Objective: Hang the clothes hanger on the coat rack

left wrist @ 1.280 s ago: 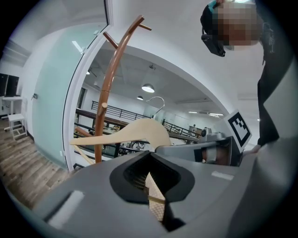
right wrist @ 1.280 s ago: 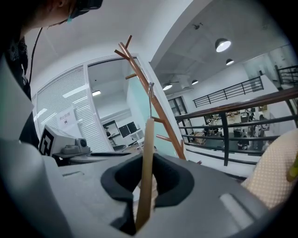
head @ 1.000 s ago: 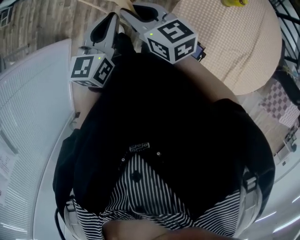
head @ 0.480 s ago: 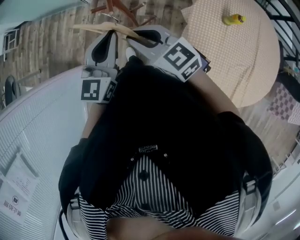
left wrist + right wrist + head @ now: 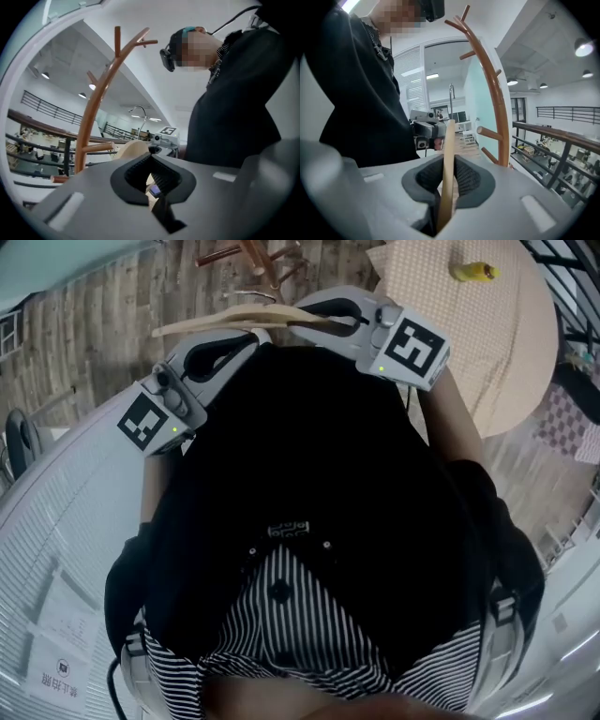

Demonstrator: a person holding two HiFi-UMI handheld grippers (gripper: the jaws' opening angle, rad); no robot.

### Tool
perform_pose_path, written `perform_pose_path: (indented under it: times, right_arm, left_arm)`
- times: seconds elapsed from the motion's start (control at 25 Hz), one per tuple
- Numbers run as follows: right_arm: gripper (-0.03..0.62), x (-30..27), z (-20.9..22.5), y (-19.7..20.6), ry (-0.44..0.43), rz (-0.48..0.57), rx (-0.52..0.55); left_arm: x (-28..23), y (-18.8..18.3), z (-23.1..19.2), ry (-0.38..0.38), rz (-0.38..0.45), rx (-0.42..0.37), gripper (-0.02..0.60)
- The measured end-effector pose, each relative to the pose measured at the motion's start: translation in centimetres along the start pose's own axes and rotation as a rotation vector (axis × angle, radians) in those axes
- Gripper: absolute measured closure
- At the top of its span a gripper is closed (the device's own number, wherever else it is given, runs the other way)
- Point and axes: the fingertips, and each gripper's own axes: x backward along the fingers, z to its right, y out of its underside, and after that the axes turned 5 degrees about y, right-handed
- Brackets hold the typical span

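I hold a pale wooden clothes hanger (image 5: 234, 319) level in front of my chest in the head view. My left gripper (image 5: 249, 335) is shut on its near part, where a strip of pale wood shows between the pads (image 5: 161, 176). My right gripper (image 5: 305, 317) is shut on the hanger (image 5: 448, 159), seen edge-on between its pads. The hanger's metal hook (image 5: 451, 92) rises beyond. The brown wooden coat rack (image 5: 96, 101) stands apart, ahead of both grippers, with short pegs (image 5: 490, 134) up its curved post. Its feet (image 5: 253, 254) show at the head view's top.
A round table with a beige cloth (image 5: 487, 334) bears a yellow object (image 5: 472, 271) at the upper right. A curved white ribbed wall (image 5: 56, 521) runs along the left. A railing (image 5: 562, 140) stands behind the rack, over a wooden floor (image 5: 103, 306).
Both grippers have spread apart and turned, the left going left and the right going right. The hanger now lies crosswise in plain sight. The coat rack's feet have come into the head view.
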Motion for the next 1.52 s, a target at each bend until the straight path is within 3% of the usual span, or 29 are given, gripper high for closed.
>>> perform_pose_path:
  times: [0.12,0.32,0.6,0.72,0.88,1.12,1.28,1.52]
  right_arm:
    - [0.534,-0.6,0.3,0.3,0.006,-0.042,0.028]
    - [0.534,-1.8,1.3,1.4,0.062,-0.049,-0.045]
    - [0.534,-3.0,2.8,2.0,0.232,-0.136,-0.118]
    - [0.534,-4.0,2.5,2.8,0.256,-0.138,-0.150]
    - [0.534,-3.2,2.2,2.6,0.235,-0.108,-0.160]
    - [0.534,-3.1,1.1,2.2,0.132,-0.137,-0.081]
    - [0.534,-2.6,0.7,2.6,0.091,-0.145,-0.063]
    - [0.534,-1.4,0.6,2.8,0.002,-0.145,0.011]
  left_arm:
    - [0.0,0.7,-0.5,0.110,-0.067,-0.037,0.577]
    - [-0.3,1.7,-2.1,0.197,-0.076,-0.039,0.577]
    - [-2.6,1.8,-3.5,0.164,-0.179,-0.077,0.577]
    - [-2.9,2.0,-3.9,0.142,-0.195,-0.052,0.577]
    - [-3.5,2.0,-3.3,0.138,-0.191,-0.038,0.577]
    - [-4.0,2.2,-1.0,0.159,-0.190,-0.043,0.577]
    - [-4.1,2.6,-1.1,0.070,-0.132,0.057,0.577]
    - [-5.0,2.7,-0.5,-0.004,-0.136,0.068,0.577]
